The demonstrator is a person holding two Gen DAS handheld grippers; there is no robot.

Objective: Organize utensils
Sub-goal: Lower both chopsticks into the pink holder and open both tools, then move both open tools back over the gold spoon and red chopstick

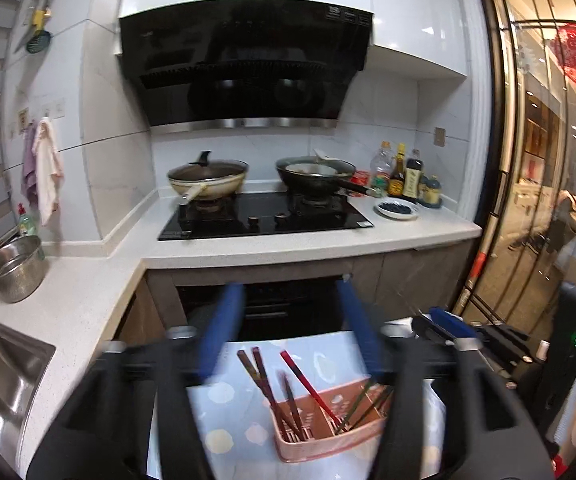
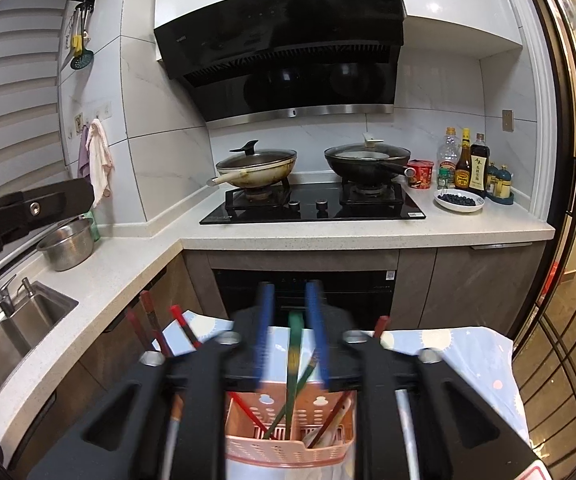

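A kitchen corner with a pale speckled desk (image 2: 368,236) carrying a black hob (image 2: 312,206), two pans, sauce bottles (image 2: 464,164) and a steel pot (image 2: 67,244) near the sink (image 2: 27,320); a range hood (image 2: 279,48) hangs above; in front lies a blue patterned cloth (image 1: 223,412) bearing a pink utensil basket (image 1: 328,428); red chopsticks (image 1: 308,384) lean in its left part, green chopsticks (image 2: 294,364) in the middle; the left tongs (image 1: 292,328) stand wide apart above the basket, gripping nothing; the right tongs (image 2: 292,336) stand apart around the green chopsticks, pads not pressing.
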